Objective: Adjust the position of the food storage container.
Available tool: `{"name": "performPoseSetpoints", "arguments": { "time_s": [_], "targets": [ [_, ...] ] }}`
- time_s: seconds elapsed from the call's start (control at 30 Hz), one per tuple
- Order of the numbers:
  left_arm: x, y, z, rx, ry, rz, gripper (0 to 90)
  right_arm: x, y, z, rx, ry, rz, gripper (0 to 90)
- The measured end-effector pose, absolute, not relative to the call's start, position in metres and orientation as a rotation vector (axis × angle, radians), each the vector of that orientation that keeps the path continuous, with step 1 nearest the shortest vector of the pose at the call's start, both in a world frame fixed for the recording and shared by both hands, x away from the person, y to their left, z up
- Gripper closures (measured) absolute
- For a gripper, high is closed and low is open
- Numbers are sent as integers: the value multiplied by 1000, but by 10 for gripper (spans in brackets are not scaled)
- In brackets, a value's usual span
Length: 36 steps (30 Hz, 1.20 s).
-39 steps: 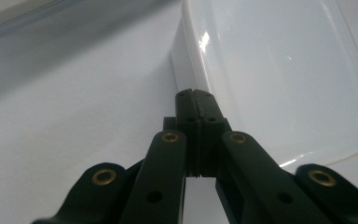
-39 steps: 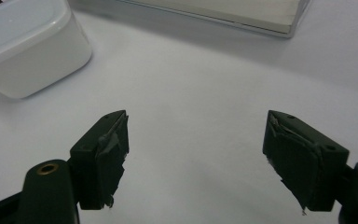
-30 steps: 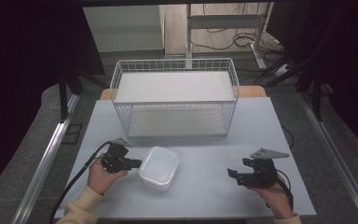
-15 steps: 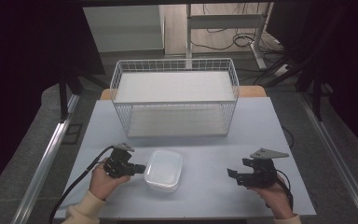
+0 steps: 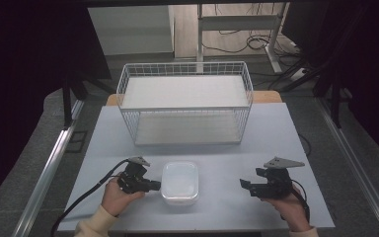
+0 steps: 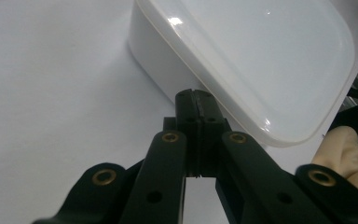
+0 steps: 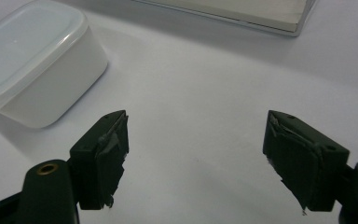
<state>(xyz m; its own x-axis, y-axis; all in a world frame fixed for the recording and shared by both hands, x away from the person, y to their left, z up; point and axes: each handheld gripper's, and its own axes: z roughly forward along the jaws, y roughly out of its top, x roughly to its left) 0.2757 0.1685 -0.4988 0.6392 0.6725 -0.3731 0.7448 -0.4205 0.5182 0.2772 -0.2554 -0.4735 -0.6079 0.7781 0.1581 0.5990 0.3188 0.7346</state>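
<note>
A white lidded plastic container sits on the table near the front, left of centre. My left gripper is just to its left, jaws shut together, tips pointing at the box. In the left gripper view the shut tips rest against the container's side wall just under the lid rim, with nothing between them. My right gripper is held at the front right, about a hand's width from the box, jaws open. In the right gripper view bare table lies between the jaws and the container is at the upper left.
A white wire basket with a pale floor stands at the back middle of the light grey table; its base edge shows at the top of the right gripper view. Cables trail off the table's front left. Dark floor surrounds the table.
My left gripper has moved right and toward the front edge, staying shut. The container has slid right and turned square to the table. The right gripper has kept still.
</note>
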Motion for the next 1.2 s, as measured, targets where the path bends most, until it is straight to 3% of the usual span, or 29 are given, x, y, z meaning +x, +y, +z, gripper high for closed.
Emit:
{"name": "performPoseSetpoints", "arguments": {
  "time_s": [0.37, 0.67, 0.8, 0.87, 1.0, 1.2],
  "targets": [
    [275, 164, -500, 2199, 1089, -141, 900, 278, -255, -475, 1251, 2369, 1155, 221],
    [270, 191, -472, 2089, 1127, 30, 893, 277, -256, -473, 1253, 2359, 1163, 221],
    [263, 197, -463, 1990, 1170, 132, 621, 275, -258, -473, 1259, 2354, 1162, 221],
    [261, 199, -461, 1962, 1172, 147, 543, 274, -259, -473, 1259, 2349, 1164, 221],
    [258, 201, -457, 1925, 1178, 147, 461, 274, -258, -471, 1257, 2344, 1168, 221],
    [257, 207, -455, 1894, 1201, 151, 419, 274, -257, -472, 1249, 2351, 1177, 217]
  ]
}}
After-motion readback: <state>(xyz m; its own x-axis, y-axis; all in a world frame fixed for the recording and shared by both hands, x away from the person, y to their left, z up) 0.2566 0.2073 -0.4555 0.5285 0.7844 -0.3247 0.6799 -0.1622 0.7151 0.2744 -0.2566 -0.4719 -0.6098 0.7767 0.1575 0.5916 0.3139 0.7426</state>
